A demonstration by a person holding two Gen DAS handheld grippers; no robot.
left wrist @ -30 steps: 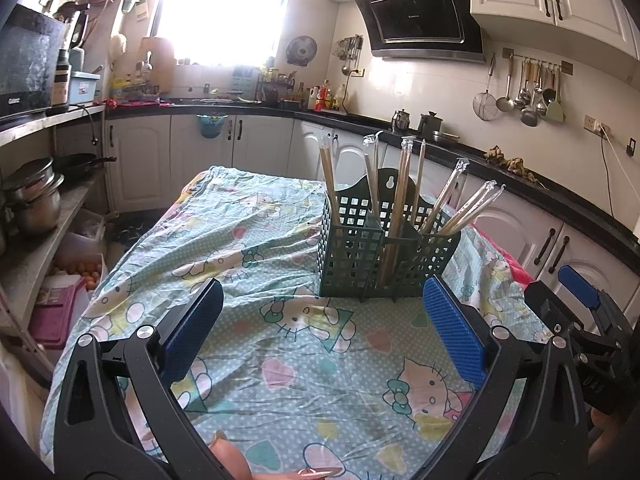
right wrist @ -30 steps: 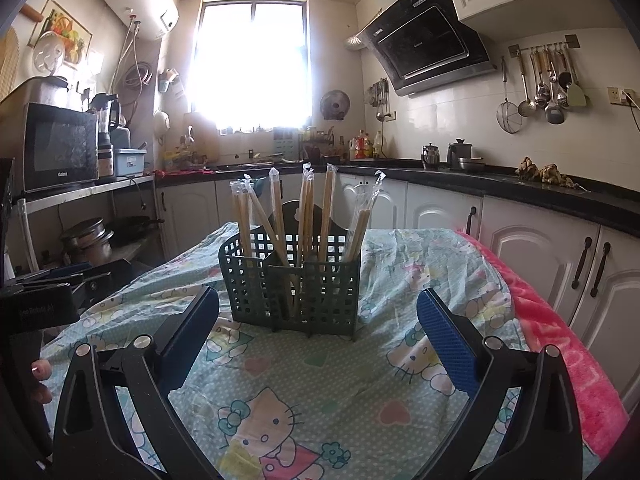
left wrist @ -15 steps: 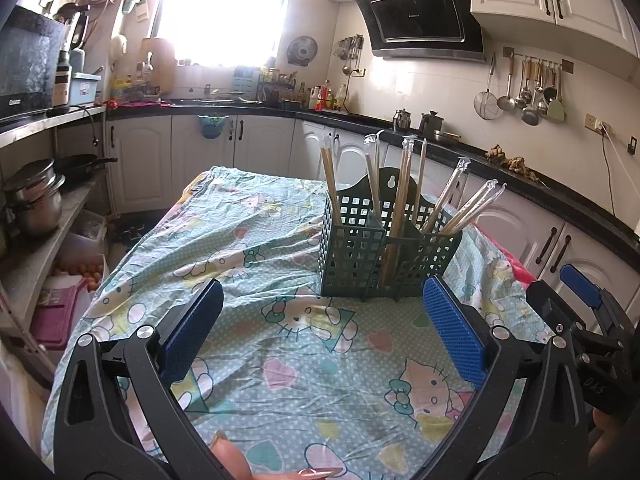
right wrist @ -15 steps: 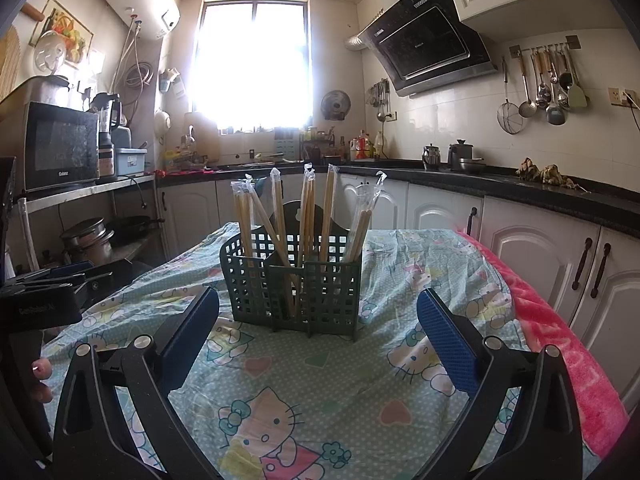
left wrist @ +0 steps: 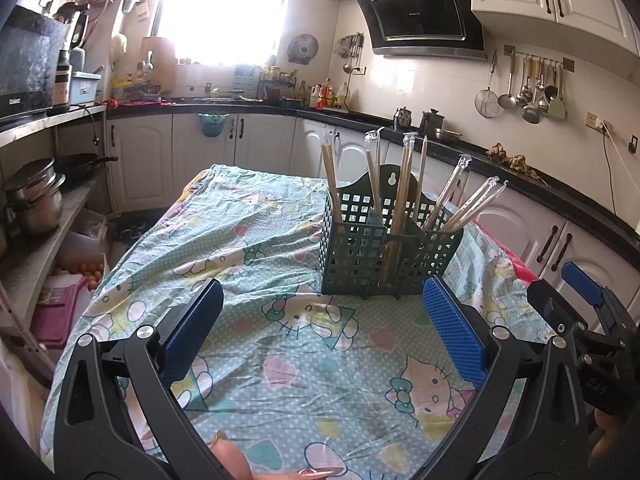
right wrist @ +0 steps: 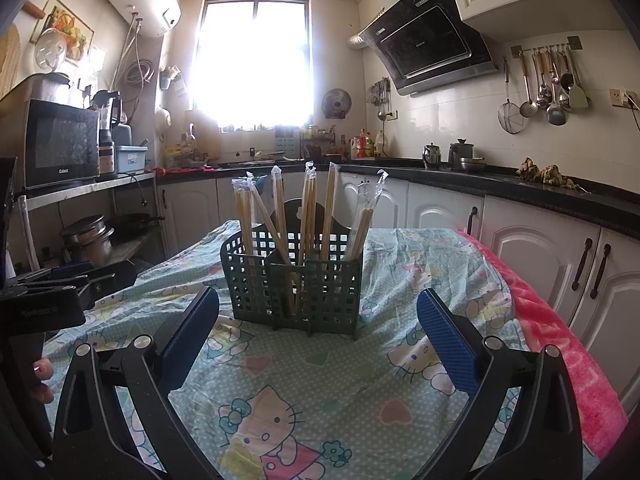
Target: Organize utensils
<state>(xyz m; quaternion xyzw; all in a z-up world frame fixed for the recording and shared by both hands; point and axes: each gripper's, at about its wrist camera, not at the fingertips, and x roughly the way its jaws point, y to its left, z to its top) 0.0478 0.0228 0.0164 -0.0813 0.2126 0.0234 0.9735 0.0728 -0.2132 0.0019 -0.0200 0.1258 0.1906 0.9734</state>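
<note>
Green slotted caddy (left wrist: 390, 254) stands mid-tabletop (left wrist: 240, 248), wrapped chopsticks (right wrist: 308, 208) upright inside, sorting apparently finished; left claw (left wrist: 320, 320) and right claw (right wrist: 318, 330) released, empty, hovering short of it.

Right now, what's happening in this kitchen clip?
A person holds a two-finger gripper in each hand over a table with a cartoon-print cloth. Both the left gripper and the right gripper are open and empty, aimed at a dark green utensil caddy. Wrapped chopsticks stand upright or leaning in its compartments. Nothing lies loose on the cloth, so the sorting looks done or paused.
</note>
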